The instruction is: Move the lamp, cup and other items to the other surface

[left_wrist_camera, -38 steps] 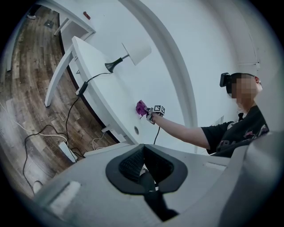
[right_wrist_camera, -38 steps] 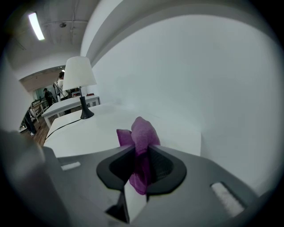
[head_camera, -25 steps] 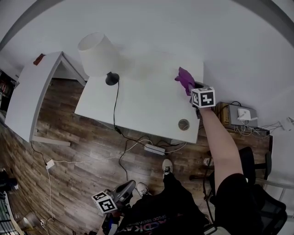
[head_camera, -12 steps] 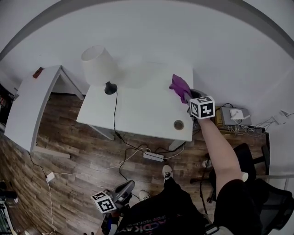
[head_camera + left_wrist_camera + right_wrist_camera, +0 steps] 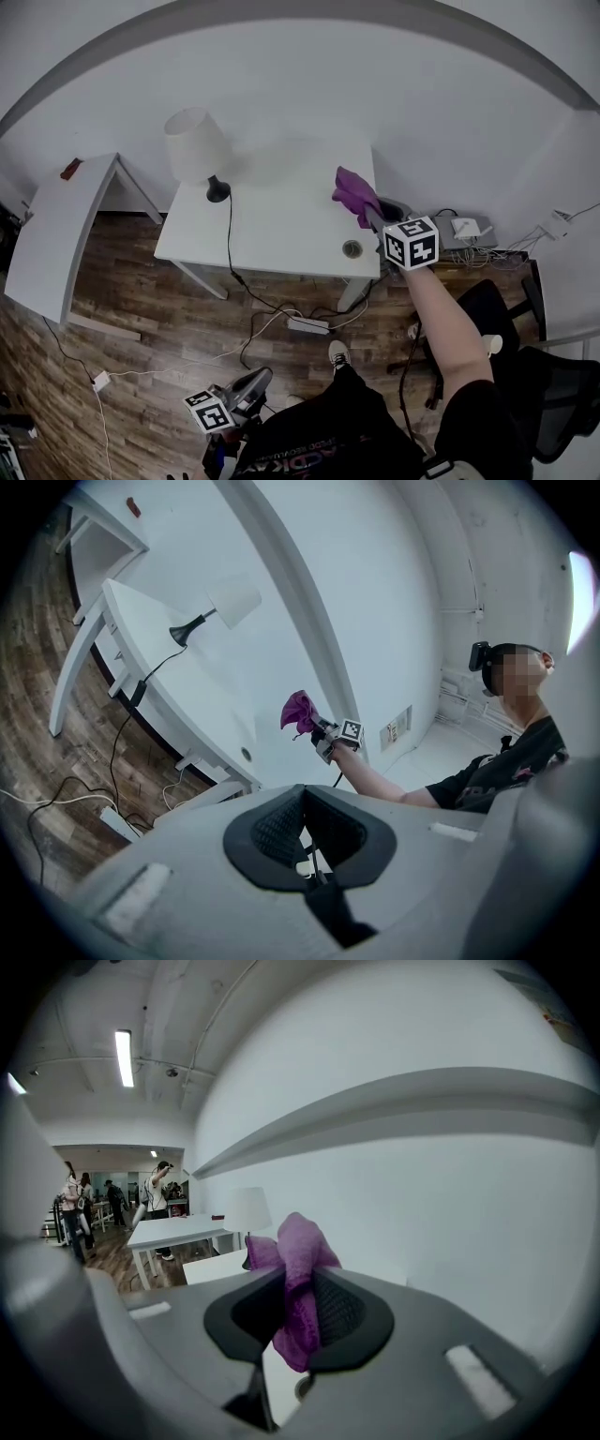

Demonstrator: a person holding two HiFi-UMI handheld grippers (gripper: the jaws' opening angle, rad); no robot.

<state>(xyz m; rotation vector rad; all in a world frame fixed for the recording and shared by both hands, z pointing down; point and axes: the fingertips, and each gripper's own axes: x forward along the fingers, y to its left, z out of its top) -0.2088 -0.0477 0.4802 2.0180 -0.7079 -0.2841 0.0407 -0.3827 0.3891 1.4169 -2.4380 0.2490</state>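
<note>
Purple, soft and crumpled, the cloth (image 5: 354, 192) is pinched between the ribbed dark pads (image 5: 344, 1313) of the right gripper (image 5: 368, 214), held above the right end of the flat white surface (image 5: 272, 225). A lamp (image 5: 197, 150) with a tapered white shade and round black base stands at its back left, a small round cup (image 5: 352, 248) near its front right edge. The left gripper (image 5: 265, 377) hangs low, jaws together, empty.
</note>
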